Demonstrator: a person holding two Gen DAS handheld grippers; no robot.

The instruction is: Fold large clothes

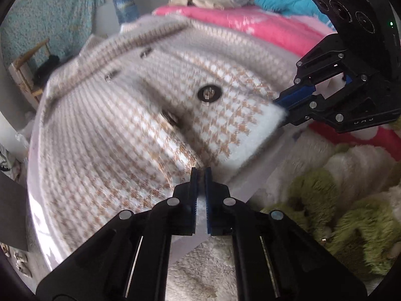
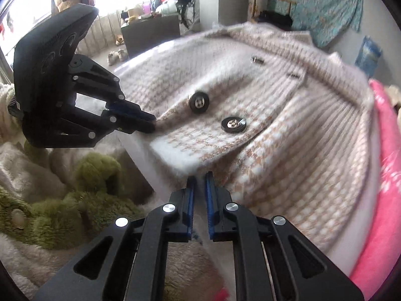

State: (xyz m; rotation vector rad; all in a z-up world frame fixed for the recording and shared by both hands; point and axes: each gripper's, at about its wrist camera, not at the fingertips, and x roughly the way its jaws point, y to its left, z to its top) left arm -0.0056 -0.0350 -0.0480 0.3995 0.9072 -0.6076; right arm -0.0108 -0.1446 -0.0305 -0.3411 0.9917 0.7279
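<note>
Left hand-held gripper [image 1: 201,171] and right hand-held gripper [image 2: 200,176] each clenched on coat [image 1: 105,130] hem.

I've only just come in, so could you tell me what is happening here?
A person with a handheld gripper in each hand is folding a beige houndstooth coat with big dark buttons, spread over a surface beside a pink blanket. The left gripper is pinched on one part of the coat's lower edge, and the right gripper on another. The image is blurred with motion. A fluffy green and cream throw lies below.
</note>
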